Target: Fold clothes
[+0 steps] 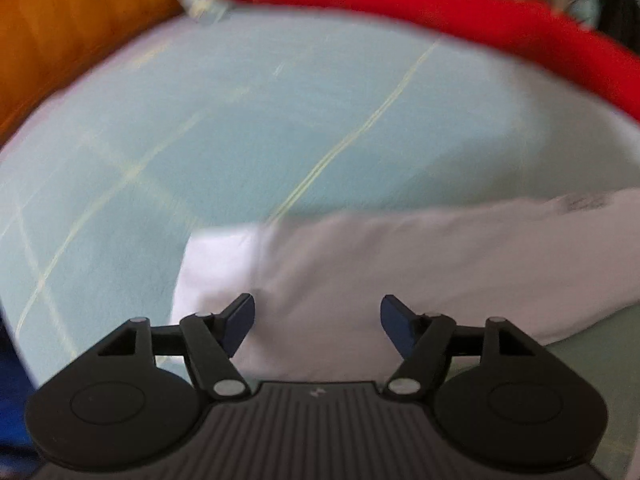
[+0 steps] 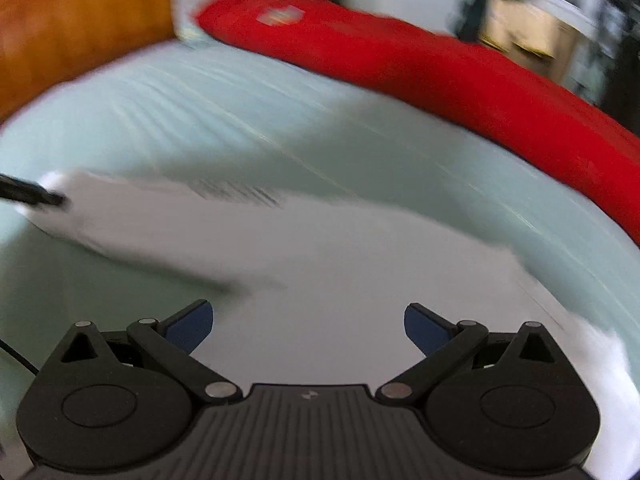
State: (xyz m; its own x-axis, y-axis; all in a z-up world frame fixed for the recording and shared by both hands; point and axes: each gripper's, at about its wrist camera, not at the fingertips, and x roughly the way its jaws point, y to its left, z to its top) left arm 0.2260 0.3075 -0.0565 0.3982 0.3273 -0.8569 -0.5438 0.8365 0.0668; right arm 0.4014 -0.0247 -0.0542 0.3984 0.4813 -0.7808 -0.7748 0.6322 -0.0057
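A white garment (image 2: 304, 264) lies spread on the pale green bed (image 1: 240, 128), near both tools. The left gripper (image 1: 317, 322) is wide open over its left part, holding nothing. The right gripper (image 2: 308, 326) is likewise spread wide and empty above the cloth. A red pillow (image 2: 420, 64) lies along the far edge.

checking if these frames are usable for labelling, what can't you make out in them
- White garment: right wrist view, motion blur hides its type, folds and the dark print.
- Same garment's near edge: left wrist view, hidden behind the left gripper.
- Red item: both views, cut off by the frame edge; its badge is blurred.
- Background clutter: right wrist view, too smeared to identify.
- Black object on the garment's corner: cut off at the left edge.
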